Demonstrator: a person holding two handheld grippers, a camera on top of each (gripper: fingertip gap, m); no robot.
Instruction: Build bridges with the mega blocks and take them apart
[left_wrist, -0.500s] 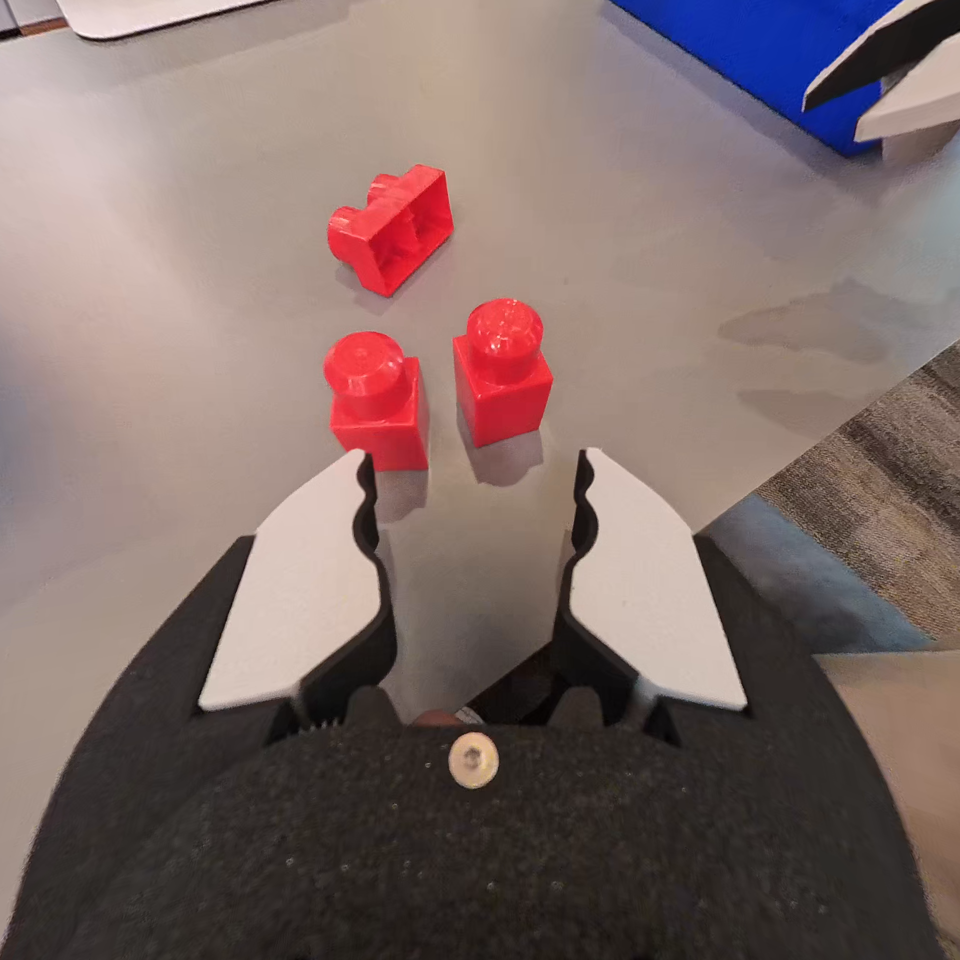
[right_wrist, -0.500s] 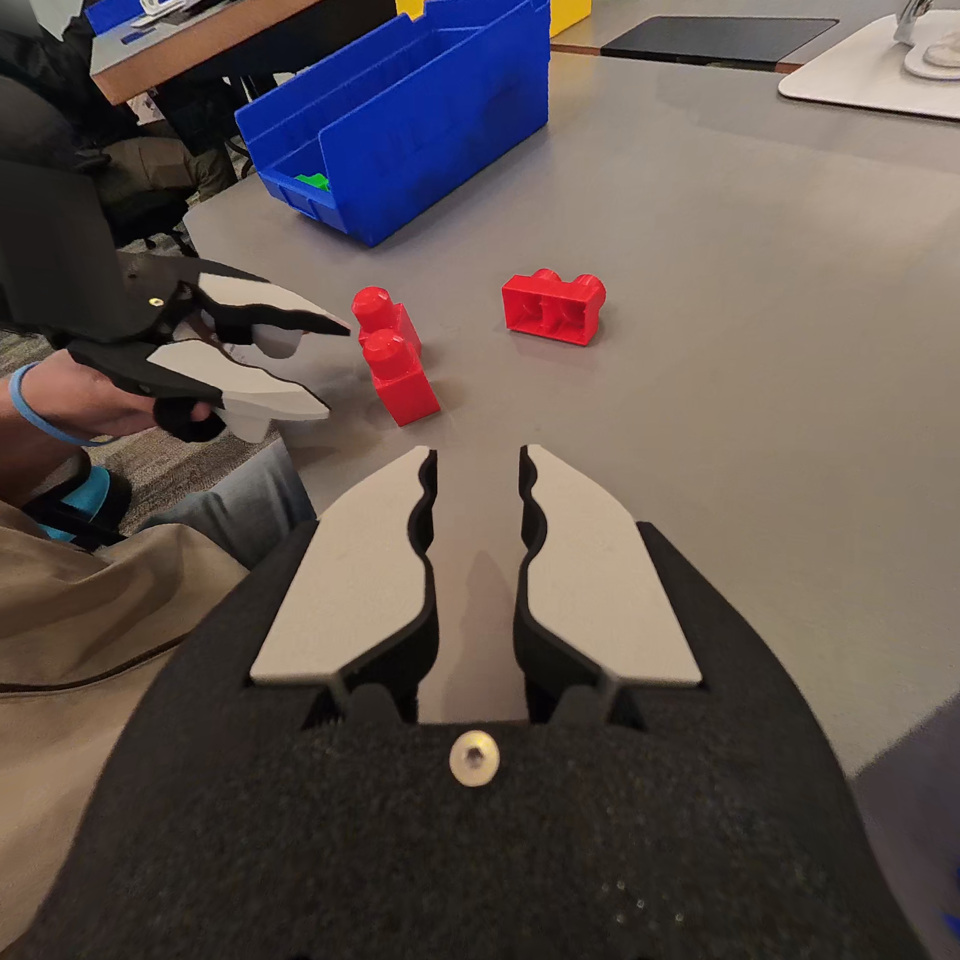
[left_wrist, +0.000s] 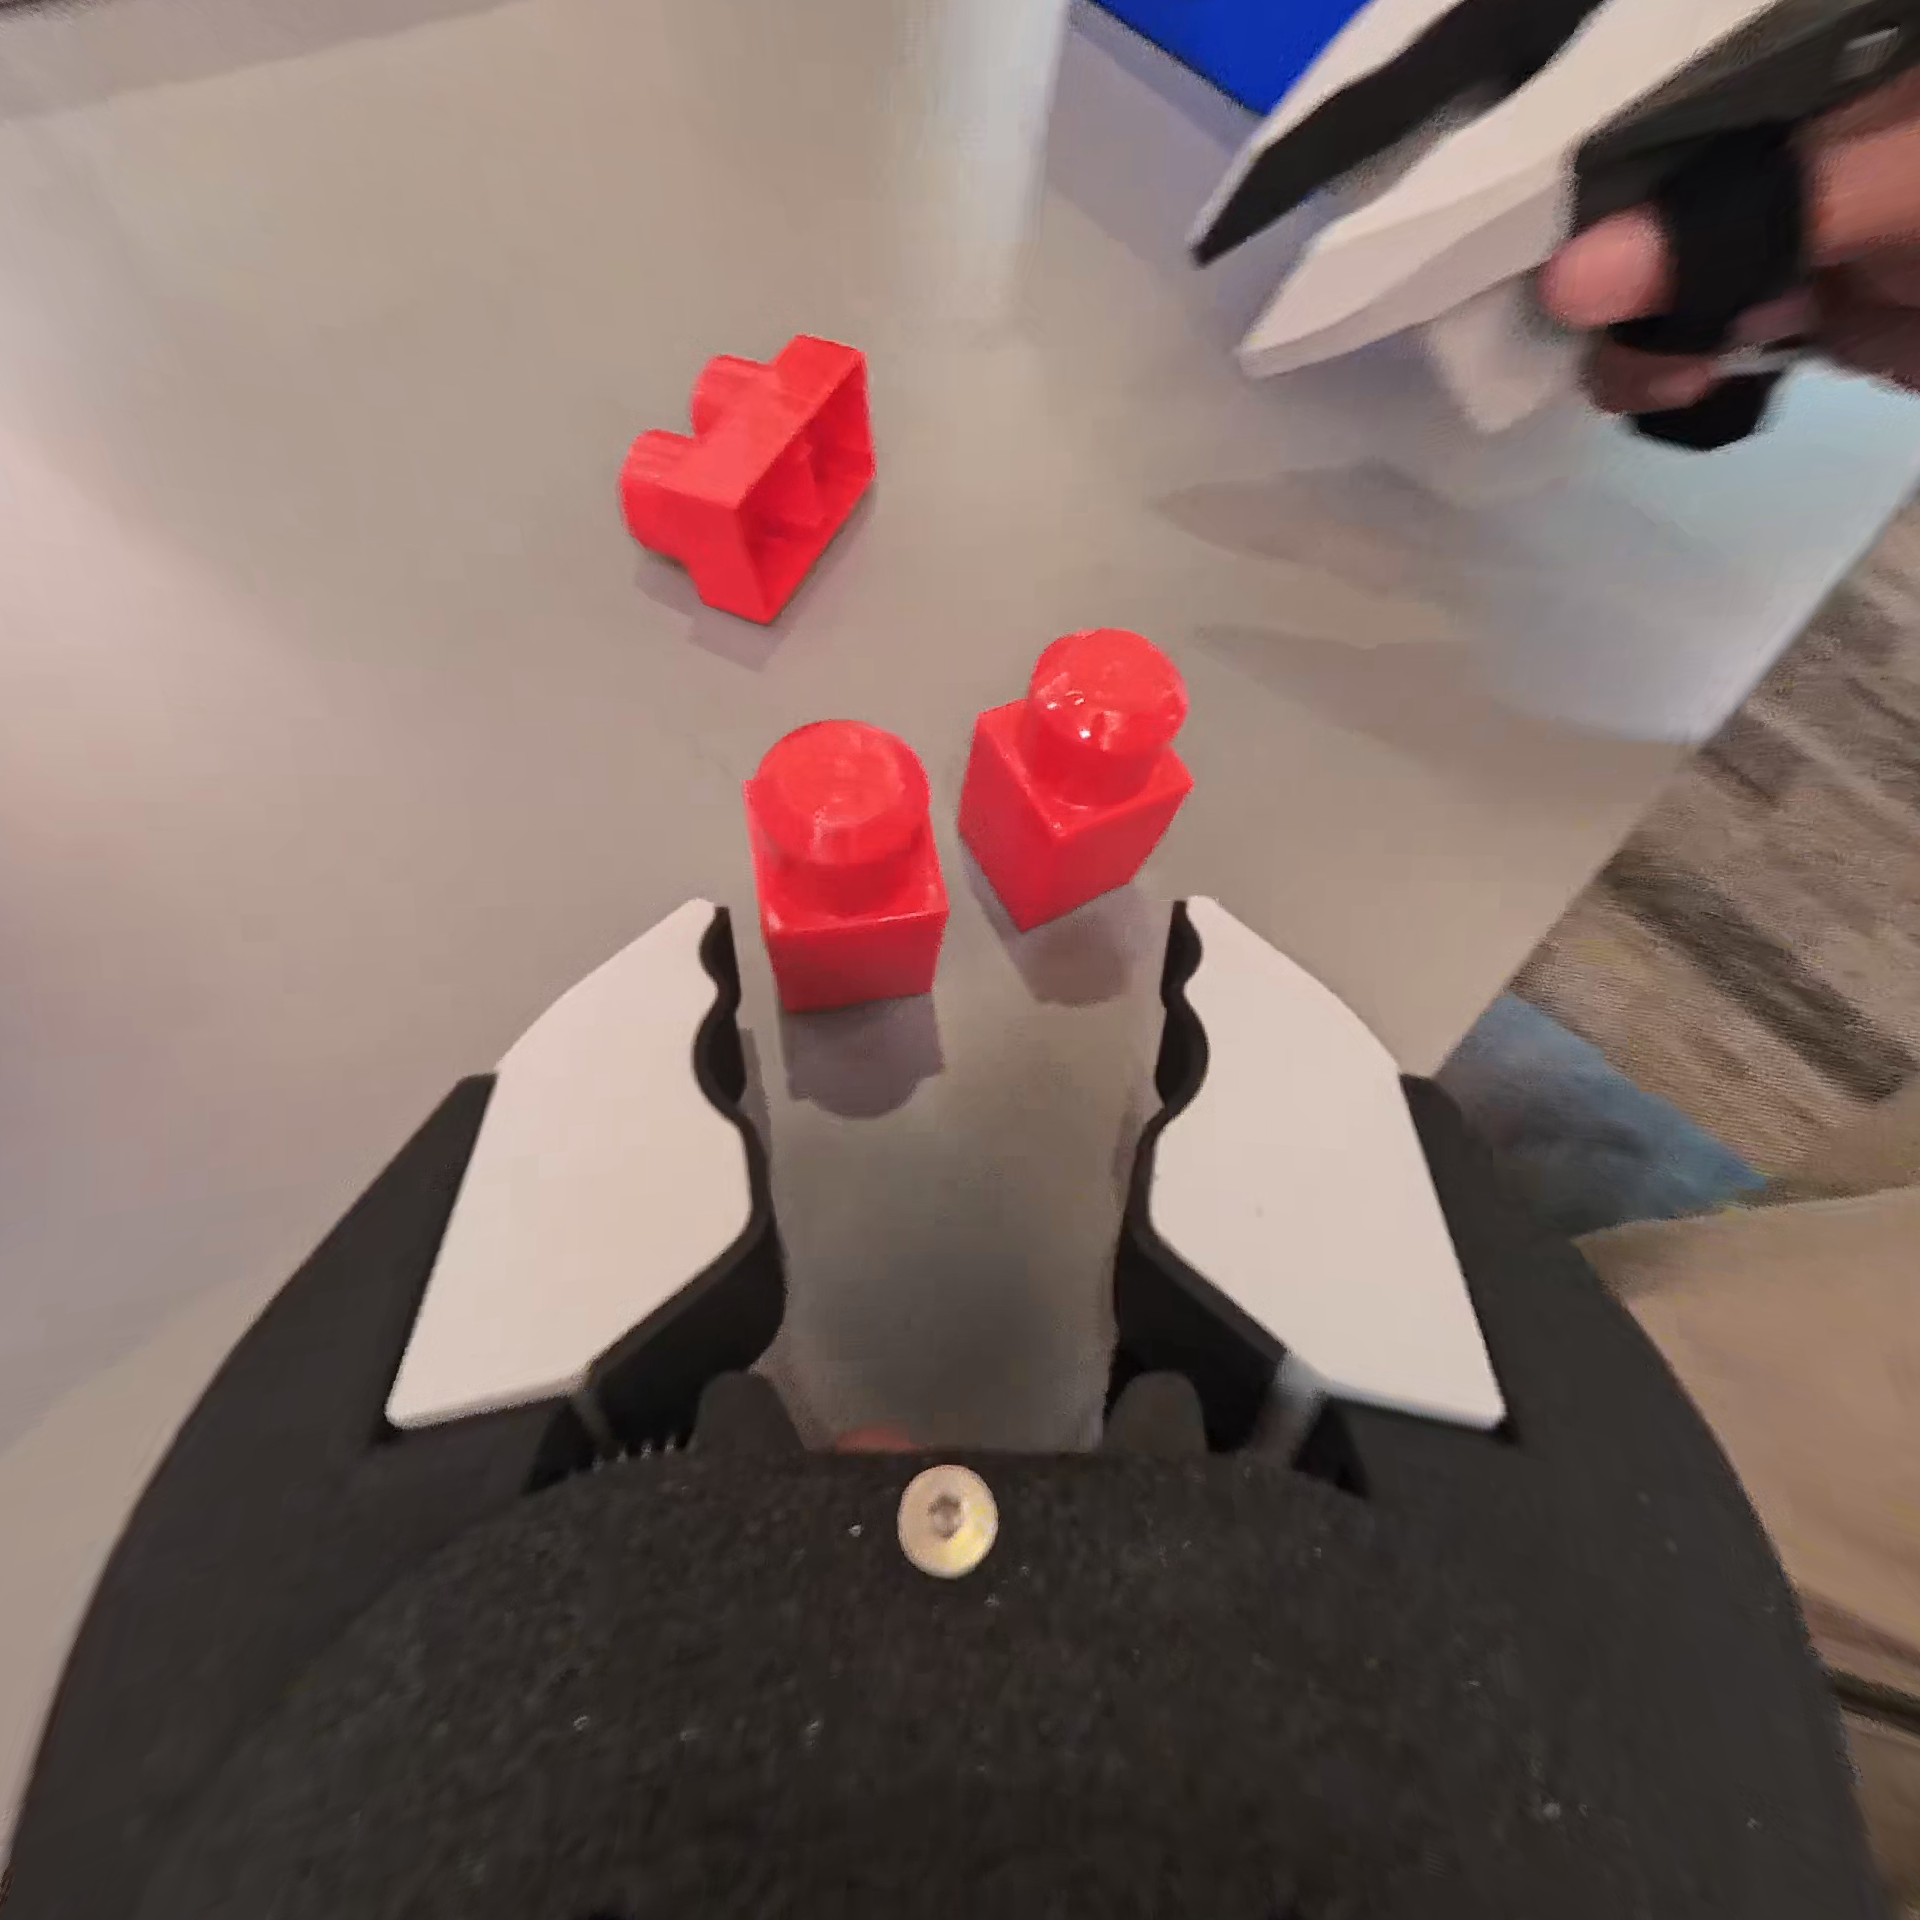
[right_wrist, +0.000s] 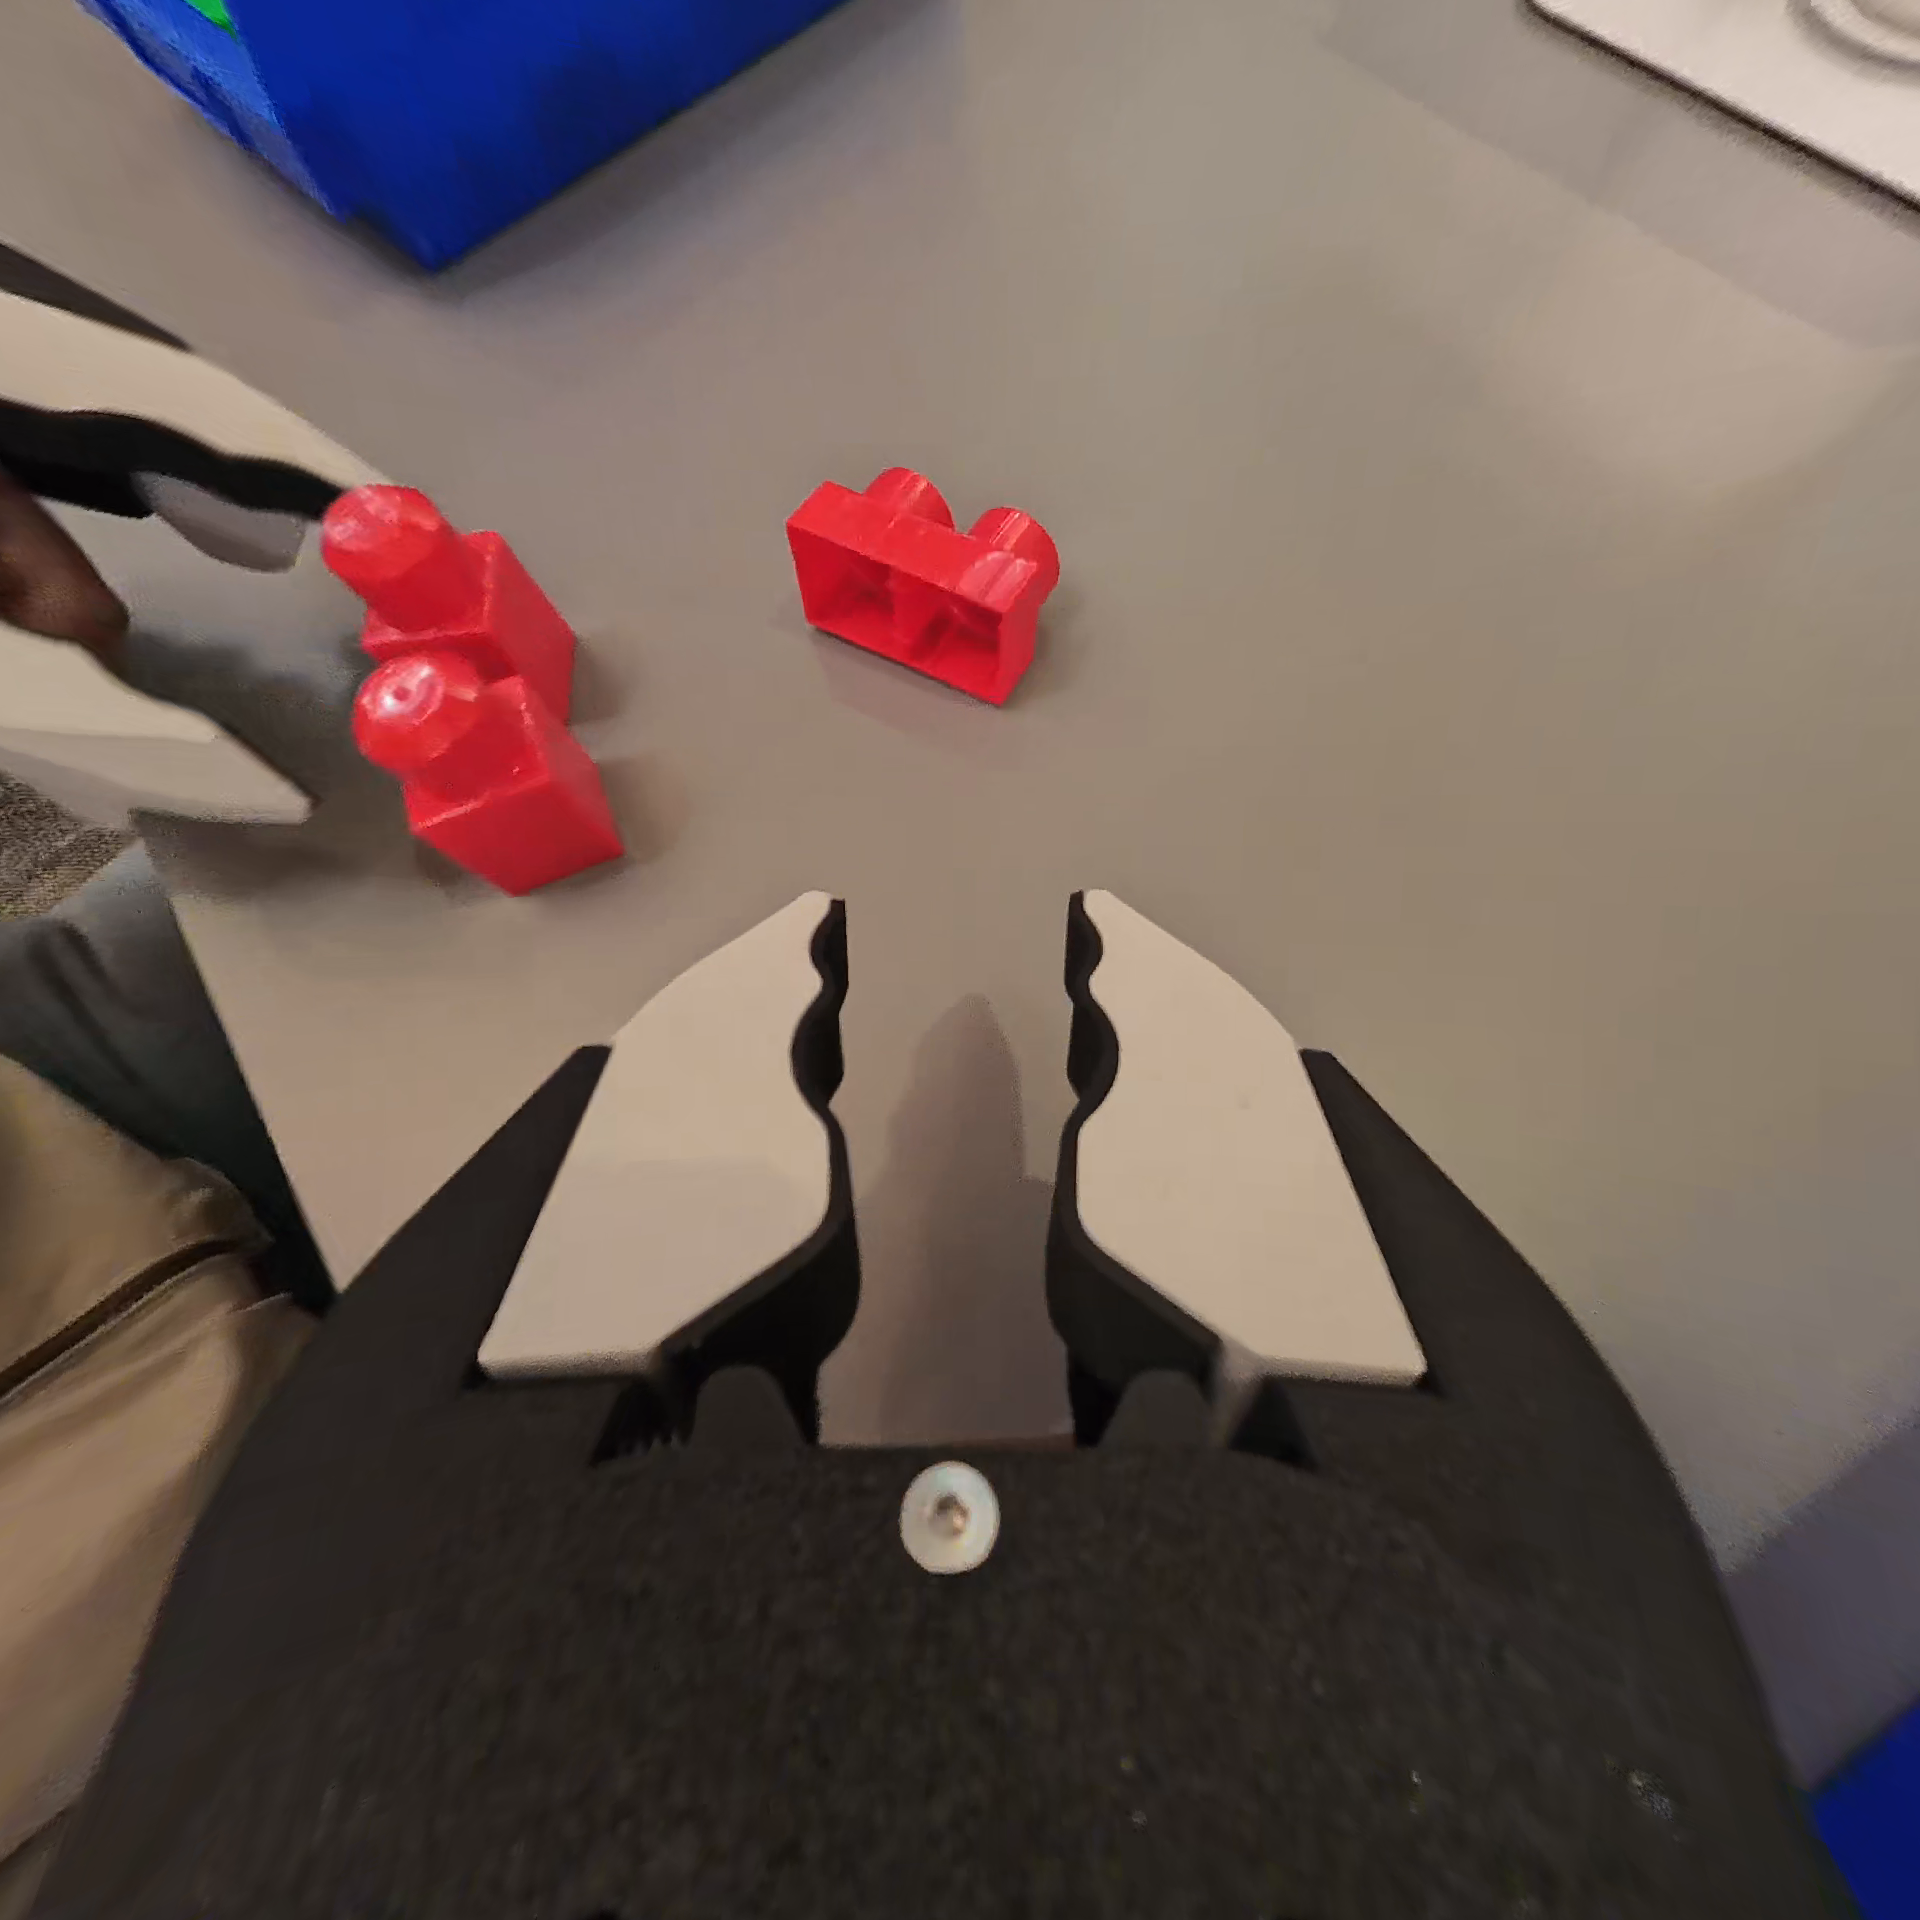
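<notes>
Three red mega blocks lie apart on the grey table (right_wrist: 1351, 623). A two-stud block (right_wrist: 920, 592) lies on its side with its hollow underside showing, and it also shows in the left wrist view (left_wrist: 758, 488). Two single-stud blocks (left_wrist: 847, 904) (left_wrist: 1070, 800) stand upright side by side. They also show in the right wrist view (right_wrist: 468, 603) (right_wrist: 499, 779). My left gripper (left_wrist: 951, 935) is open and empty, its tips just short of the two single blocks. My right gripper (right_wrist: 956, 904) is open and empty, a short way in front of the two-stud block.
A blue bin (right_wrist: 499, 104) stands at the far left of the table. A white tray (right_wrist: 1766, 104) lies at the far right. The table edge and carpet (left_wrist: 1766, 831) are near the single blocks. A person's trouser leg (right_wrist: 104, 1403) is by the edge. The right gripper (left_wrist: 1231, 301) shows in the left wrist view.
Both grippers have moved in toward the blocks. The left one is now close up to the two single blocks. The right one has opened a little wider. The blocks have not moved.
</notes>
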